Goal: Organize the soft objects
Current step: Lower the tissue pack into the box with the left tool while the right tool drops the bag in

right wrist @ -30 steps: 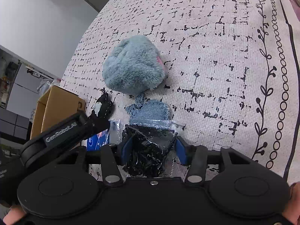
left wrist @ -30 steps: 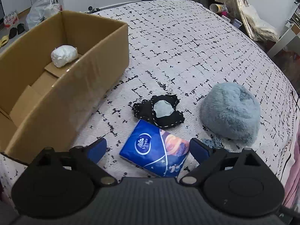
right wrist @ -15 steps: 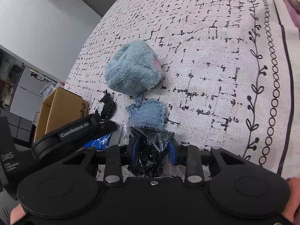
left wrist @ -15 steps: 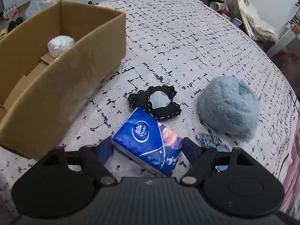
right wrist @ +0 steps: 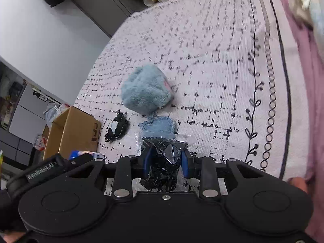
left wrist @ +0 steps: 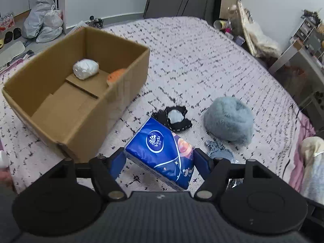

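Observation:
My left gripper (left wrist: 160,160) is shut on a blue Vinda tissue pack (left wrist: 162,151) and holds it above the bed, right of the open cardboard box (left wrist: 129,81). The box holds a white wrapped bundle (left wrist: 85,68) and an orange item (left wrist: 115,76). My right gripper (right wrist: 165,160) is shut on a clear plastic bag of black items (right wrist: 165,151), lifted off the bed. On the bedspread lie a fluffy blue plush (left wrist: 229,119) (right wrist: 144,90), a black lace piece (left wrist: 176,118) (right wrist: 117,127) and a small blue knit cloth (left wrist: 219,151) (right wrist: 159,125).
The patterned bedspread (left wrist: 202,60) (right wrist: 222,60) has a pink edge with a cream bundle (left wrist: 311,158) at the right. White bags (left wrist: 44,26) and shoes lie on the floor beyond the box. Shelves and clutter stand at the far right.
My left gripper closed on the tissue pack and lifted it off the bed. My right gripper closed further on the plastic bag and raised it.

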The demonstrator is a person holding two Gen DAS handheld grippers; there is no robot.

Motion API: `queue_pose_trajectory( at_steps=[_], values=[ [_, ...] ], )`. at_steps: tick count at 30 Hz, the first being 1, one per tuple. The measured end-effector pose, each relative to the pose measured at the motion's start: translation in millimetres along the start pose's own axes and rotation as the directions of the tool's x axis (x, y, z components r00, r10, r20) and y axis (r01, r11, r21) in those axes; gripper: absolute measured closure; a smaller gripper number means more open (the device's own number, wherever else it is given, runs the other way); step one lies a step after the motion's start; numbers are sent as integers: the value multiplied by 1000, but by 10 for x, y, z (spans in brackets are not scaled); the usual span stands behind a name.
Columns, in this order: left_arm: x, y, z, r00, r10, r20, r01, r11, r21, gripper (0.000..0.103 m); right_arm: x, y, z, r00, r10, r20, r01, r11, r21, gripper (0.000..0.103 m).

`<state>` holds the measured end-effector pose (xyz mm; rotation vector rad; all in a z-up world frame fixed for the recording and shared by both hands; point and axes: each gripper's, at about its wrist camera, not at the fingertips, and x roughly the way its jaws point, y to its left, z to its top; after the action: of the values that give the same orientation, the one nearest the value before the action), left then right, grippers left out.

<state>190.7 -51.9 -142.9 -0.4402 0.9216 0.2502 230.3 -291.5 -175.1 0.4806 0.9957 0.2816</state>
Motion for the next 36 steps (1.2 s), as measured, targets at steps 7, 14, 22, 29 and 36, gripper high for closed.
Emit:
queue_pose_trajectory(
  at_steps=[7, 14, 22, 29, 36],
  values=[
    [-326, 112, 142, 997, -47, 62, 47, 999, 9, 32, -267, 216, -6, 998, 25, 54, -22, 999, -50, 74],
    [-552, 231, 293, 991, -63, 117, 63, 998, 3, 32, -416, 467, 20, 993, 74, 94, -67, 995, -71, 74],
    [-765, 639, 534, 983, -65, 173, 75, 996, -57, 32, -397, 869, -40, 990, 89, 106, -80, 993, -87, 74],
    [-710, 1064, 722, 984, -63, 169, 84, 989, -118, 32, -393, 1183, -10, 985, 98, 141, -89, 994, -67, 74],
    [-602, 1372, 795, 989, -78, 125, 99, 981, -167, 32, -263, 1538, 13, 987, 79, 140, -67, 994, -92, 74]
  ],
)
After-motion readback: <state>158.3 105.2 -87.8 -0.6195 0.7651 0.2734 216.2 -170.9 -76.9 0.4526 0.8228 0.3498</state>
